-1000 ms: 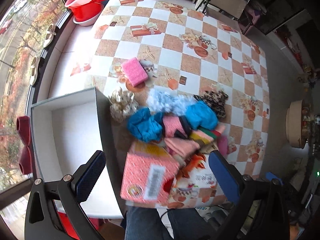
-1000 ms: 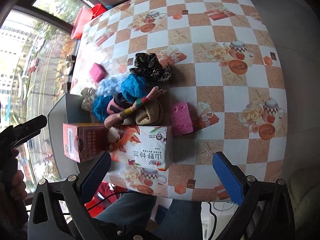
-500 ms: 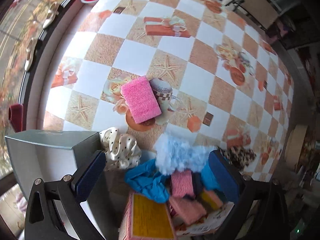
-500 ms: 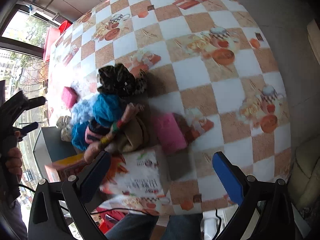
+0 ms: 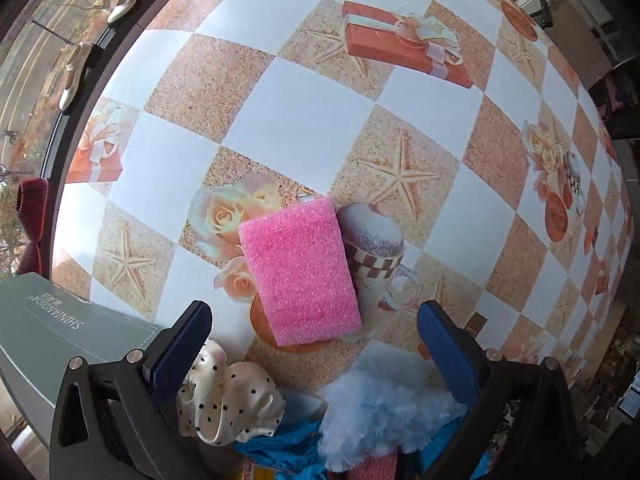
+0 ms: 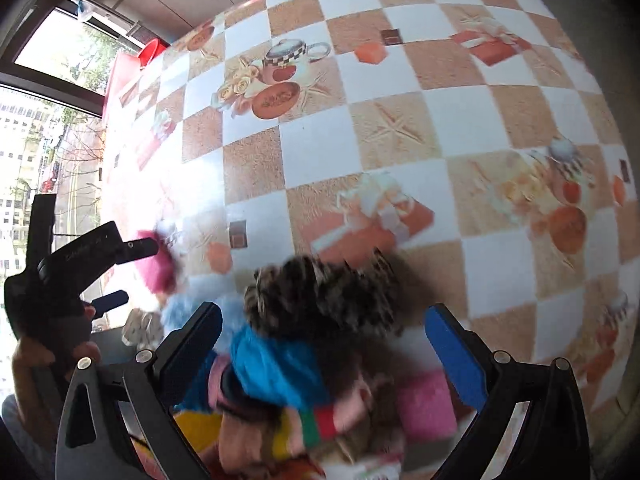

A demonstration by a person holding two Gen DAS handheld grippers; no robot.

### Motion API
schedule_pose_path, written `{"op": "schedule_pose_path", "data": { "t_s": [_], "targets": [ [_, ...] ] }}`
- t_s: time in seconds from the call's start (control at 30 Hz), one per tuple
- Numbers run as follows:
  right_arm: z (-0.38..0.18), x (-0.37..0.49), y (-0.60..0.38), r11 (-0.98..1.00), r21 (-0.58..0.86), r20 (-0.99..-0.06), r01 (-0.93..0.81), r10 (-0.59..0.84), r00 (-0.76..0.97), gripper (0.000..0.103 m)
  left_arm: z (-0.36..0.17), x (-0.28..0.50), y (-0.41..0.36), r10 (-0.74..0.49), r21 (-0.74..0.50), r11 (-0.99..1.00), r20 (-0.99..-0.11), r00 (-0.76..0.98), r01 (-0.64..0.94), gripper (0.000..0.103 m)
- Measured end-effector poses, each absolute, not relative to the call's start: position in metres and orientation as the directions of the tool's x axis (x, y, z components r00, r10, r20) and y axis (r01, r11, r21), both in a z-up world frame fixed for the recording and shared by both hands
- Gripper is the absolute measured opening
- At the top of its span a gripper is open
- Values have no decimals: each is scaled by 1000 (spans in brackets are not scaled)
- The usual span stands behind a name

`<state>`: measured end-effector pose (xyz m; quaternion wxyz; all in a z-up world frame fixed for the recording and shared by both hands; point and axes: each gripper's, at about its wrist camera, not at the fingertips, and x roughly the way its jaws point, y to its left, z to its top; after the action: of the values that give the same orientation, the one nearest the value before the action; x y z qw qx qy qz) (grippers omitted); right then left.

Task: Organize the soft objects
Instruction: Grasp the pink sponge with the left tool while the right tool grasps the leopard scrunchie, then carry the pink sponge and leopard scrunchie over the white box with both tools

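Note:
A pink sponge (image 5: pixel 300 268) lies flat on the checkered tablecloth (image 5: pixel 296 112), just beyond my open left gripper (image 5: pixel 316 328), which hovers above it with nothing held. Near its fingers sit a cream polka-dot scrunchie (image 5: pixel 228 404), a pale blue fluffy scrunchie (image 5: pixel 380 412) and blue fabric (image 5: pixel 280 452). My right gripper (image 6: pixel 324 332) is open and empty over the pile: a leopard-print scrunchie (image 6: pixel 320 292), a blue cloth (image 6: pixel 276 364), a striped sock (image 6: pixel 312 428) and a second pink sponge (image 6: pixel 428 404). The left gripper (image 6: pixel 76 268), held by a hand, shows at the right wrist view's left edge.
A grey-green box (image 5: pixel 60 328) stands at the table's left edge beside the left gripper. Shoes (image 5: pixel 76 76) and a dark red slipper (image 5: pixel 30 216) lie on the sill past the table's rim. A red basin (image 6: pixel 148 50) sits at the far corner.
Both grippers have moved forward and lower. The left one now closes in on the far pink sponge. The right one has come down over the leopard scrunchie and blue cloth; its view is blurred.

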<state>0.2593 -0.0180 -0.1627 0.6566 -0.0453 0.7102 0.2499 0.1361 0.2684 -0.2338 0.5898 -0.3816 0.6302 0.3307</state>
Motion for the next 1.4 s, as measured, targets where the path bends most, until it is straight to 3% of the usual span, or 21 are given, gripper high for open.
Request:
{"op": "schedule_pose_path", "data": {
  "t_s": [0.23, 0.27, 0.33, 0.43, 0.47, 0.5, 0.9, 1.4],
  "targets": [
    [-205, 262, 6, 874, 258, -964, -412, 203, -173, 101, -259, 139, 280, -65, 11, 505, -997, -51, -863, 101],
    [-210, 262, 7, 877, 253, -964, -408, 195, -180, 97, -261, 137, 282, -63, 19, 503, -996, -59, -864, 95],
    [-218, 262, 6, 885, 248, -964, -394, 185, -191, 71, -266, 142, 286, -85, -5, 496, -995, -43, -868, 93],
    [-224, 263, 5, 886, 273, -955, -375, 203, -216, 46, -260, 144, 287, -75, -9, 521, -997, -35, -854, 78],
    [-225, 263, 3, 889, 274, -954, -366, 204, -218, 43, -255, 149, 286, -60, -10, 543, -998, -27, -840, 57],
    [-225, 265, 1, 893, 272, -955, -359, 205, -215, 39, -250, 154, 285, -49, -16, 569, -999, -15, -822, 51],
    [-190, 284, -27, 894, 330, -944, -303, 302, -136, 38, -180, 143, 269, 33, -50, 686, -995, 99, -726, 50],
    [-131, 278, -87, 888, 355, -934, -292, 347, -82, 38, -97, 162, 118, -4, -120, 848, -975, 221, -516, 50]
  ]
}}
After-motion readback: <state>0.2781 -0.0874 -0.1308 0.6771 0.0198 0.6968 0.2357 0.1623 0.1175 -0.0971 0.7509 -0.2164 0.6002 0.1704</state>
